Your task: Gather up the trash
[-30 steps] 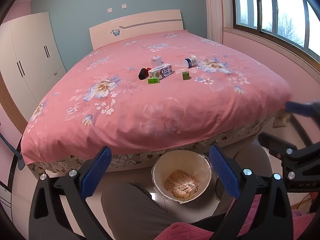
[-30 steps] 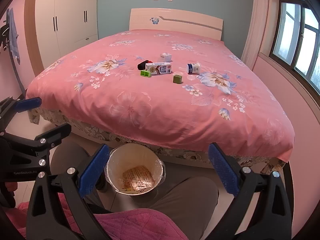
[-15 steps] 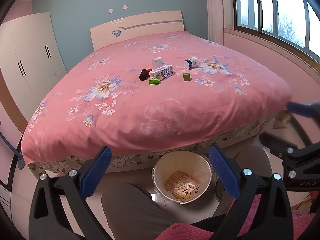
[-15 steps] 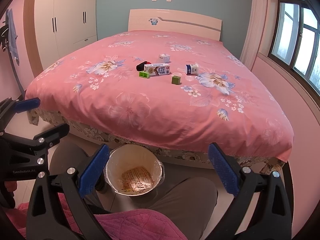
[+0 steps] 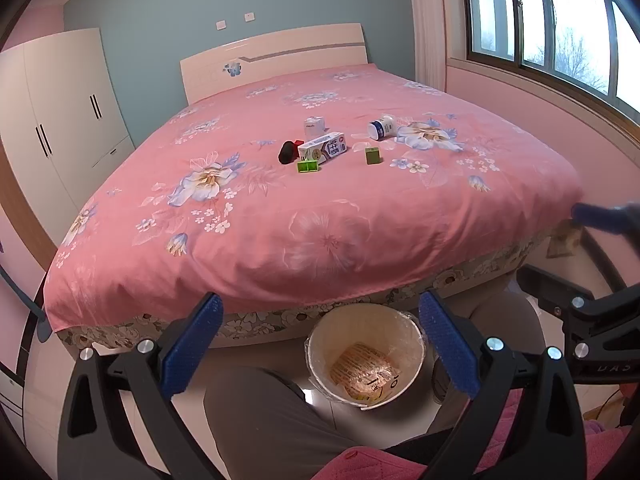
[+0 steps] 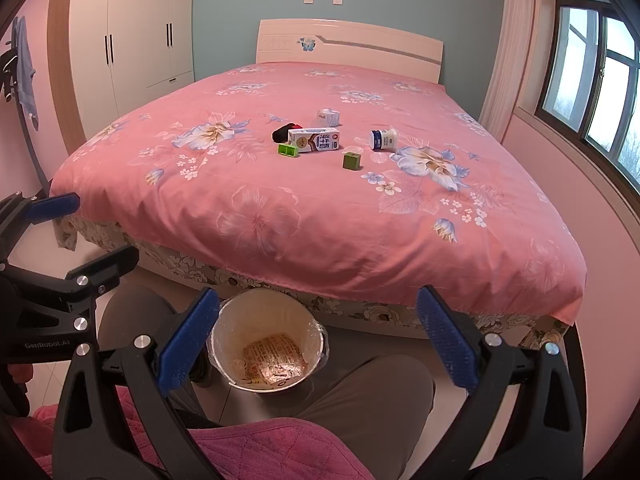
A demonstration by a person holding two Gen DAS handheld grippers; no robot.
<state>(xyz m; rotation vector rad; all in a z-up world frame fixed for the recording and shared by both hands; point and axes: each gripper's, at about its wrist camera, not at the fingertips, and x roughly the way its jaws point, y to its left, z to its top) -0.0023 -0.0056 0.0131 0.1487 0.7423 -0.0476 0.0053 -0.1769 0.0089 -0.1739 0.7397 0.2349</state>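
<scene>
Trash lay in a loose cluster mid-bed, well back from the foot edge — the milk carton (image 6: 314, 140) on its side, long axis running across the bed, parallel to the foot edge. Around it sat two green boxes, a white bottle (image 6: 383, 139) tipped over and a black item. Both your left gripper (image 5: 320, 346) and right gripper (image 6: 318, 336) hung spread and empty above the bin (image 6: 267, 340) at the foot edge. You'd have done best reaching for the carton across its narrow width — not end to end.

Pink floral bed (image 5: 320, 240), milk carton (image 5: 323, 147), white bottle (image 5: 382, 127), green blocks (image 5: 308, 166)
</scene>
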